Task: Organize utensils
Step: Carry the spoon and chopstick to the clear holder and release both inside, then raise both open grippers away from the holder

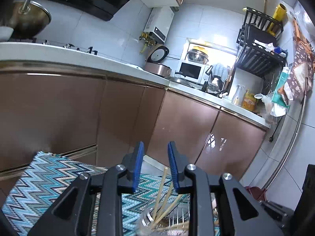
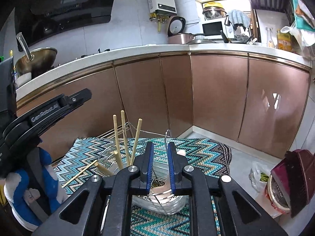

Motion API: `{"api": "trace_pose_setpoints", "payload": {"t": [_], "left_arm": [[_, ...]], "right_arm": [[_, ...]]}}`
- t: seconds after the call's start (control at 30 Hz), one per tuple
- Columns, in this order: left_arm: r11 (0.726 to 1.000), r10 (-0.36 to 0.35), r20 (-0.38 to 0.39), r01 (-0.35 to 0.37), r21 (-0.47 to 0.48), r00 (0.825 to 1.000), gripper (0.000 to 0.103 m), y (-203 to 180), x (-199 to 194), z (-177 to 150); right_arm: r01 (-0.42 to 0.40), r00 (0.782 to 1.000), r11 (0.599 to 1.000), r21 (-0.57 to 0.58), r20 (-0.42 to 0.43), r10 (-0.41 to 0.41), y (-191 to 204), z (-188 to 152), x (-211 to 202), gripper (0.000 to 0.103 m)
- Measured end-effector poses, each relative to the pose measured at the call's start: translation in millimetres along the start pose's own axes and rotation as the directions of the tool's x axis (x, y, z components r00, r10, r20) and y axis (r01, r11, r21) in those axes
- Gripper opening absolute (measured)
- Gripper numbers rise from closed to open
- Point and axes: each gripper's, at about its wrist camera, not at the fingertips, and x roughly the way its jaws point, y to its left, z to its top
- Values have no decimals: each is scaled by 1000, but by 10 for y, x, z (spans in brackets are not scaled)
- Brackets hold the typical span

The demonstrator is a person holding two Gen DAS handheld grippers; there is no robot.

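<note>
Chopsticks [image 2: 126, 137] are standing in the glass jar [image 2: 110, 163], one lying loose at nine o'clock. Left gripper [image 1: 155, 167] is gaping, empty; right gripper [image 2: 160, 165] is pinching a metal utensil [image 2: 164, 189].

Teal, blue, black and cream zigzag woven mat [image 2: 198, 153], pale tan wooden chopsticks [image 2: 135, 139], blue ribbed pads on black gripper fingers [image 1: 137, 167], glossy copper-brown cabinet doors [image 2: 218, 96], white countertop [image 2: 137, 50], maroon plastic bin [image 2: 291, 179]
</note>
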Motion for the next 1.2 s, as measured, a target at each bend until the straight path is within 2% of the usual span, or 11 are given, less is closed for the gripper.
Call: {"api": "trace_pose_setpoints", "payload": {"t": [0.13, 0.27, 0.5, 0.6, 0.93, 1.2], "left_arm": [[1000, 12, 2, -12, 3, 1000, 35, 64, -291, 80], [998, 37, 1, -37, 54, 999, 37, 105, -620, 173], [997, 65, 32, -66, 36, 997, 46, 254, -1304, 367], [997, 73, 38, -74, 33, 997, 46, 303, -1579, 425], [992, 108, 12, -109, 57, 994, 46, 470, -2366, 486], [994, 89, -17, -87, 71, 996, 46, 494, -2774, 453]], "right_arm": [[4, 999, 1000, 25, 32, -5, -4, -12, -262, 23], [15, 998, 999, 33, 68, -18, 2, -7, -626, 30], [14, 990, 998, 61, 140, -22, 49, -4, -1241, 48], [21, 987, 998, 64, 159, -30, 102, -37, -1481, 55], [-28, 982, 998, 54, 189, 17, 271, -176, -2043, 55], [-77, 976, 997, 23, 205, 71, 413, -272, -2344, 55]]}}
